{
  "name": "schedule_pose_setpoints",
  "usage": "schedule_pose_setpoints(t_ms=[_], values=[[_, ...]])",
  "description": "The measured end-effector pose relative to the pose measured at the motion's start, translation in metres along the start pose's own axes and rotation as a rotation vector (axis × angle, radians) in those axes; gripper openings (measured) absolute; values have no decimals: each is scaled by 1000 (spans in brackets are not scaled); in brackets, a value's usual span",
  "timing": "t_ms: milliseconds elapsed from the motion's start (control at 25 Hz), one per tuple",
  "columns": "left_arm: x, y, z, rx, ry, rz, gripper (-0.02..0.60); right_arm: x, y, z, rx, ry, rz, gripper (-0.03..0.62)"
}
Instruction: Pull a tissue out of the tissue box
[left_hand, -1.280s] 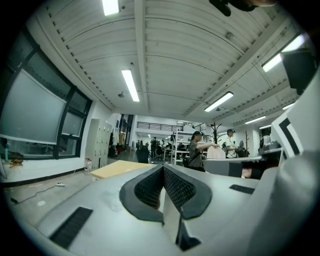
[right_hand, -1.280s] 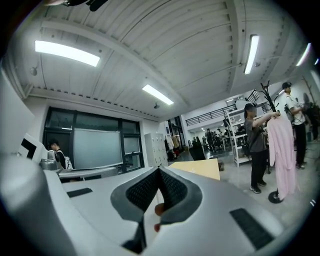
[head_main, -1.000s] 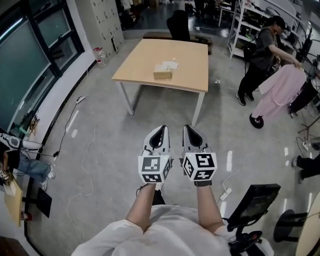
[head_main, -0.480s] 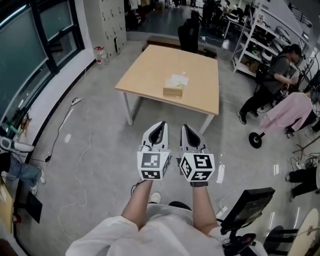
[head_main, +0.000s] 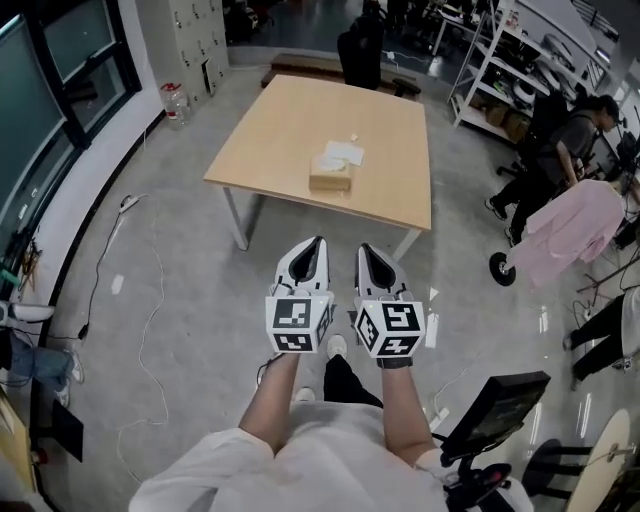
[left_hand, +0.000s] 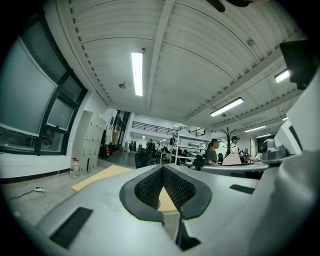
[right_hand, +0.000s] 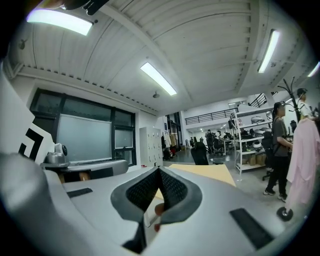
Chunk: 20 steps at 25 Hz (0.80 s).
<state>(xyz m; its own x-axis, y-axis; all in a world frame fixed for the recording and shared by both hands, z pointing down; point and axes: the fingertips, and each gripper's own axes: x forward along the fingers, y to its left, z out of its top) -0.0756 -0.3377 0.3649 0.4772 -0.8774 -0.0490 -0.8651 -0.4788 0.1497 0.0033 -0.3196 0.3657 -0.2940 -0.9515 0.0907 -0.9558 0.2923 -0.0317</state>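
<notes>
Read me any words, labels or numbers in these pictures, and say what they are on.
None can be read.
Marker cubes on the left gripper and right gripper: black-and-white square patterns, not letters.
Any print on the tan cardboard tissue box, on the pale wooden table: too small.
Door marks on the grey metal lockers: too small.

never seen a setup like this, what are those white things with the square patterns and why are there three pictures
There is no robot here. A person holds a two-jaw tool in each hand: the left gripper and the right gripper. The patterned cube on each is part of it. The wide picture comes from a camera on the person's head, looking down. The other two come from a camera riding on each gripper, looking along its jaws. Both grippers are shut and hold nothing. Ahead stands a wooden table with a tissue box on it.
</notes>
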Motion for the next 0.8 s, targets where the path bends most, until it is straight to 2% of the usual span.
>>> schedule_pose_setpoints(t_ms=[120,360,560,800], values=[[47,8,2,15,3,-2,-6,41,-23,7,0,-8,14,-6],[145,10,25,73,-22,5,-6,119,-86,50,2,-69,46,-6],[223,7,37,87,-22,29,-6,173,-139,73,21,-76,82,-6],[281,18,21,85,30,77,-6,230,-178,68,73,-41,138,-6]])
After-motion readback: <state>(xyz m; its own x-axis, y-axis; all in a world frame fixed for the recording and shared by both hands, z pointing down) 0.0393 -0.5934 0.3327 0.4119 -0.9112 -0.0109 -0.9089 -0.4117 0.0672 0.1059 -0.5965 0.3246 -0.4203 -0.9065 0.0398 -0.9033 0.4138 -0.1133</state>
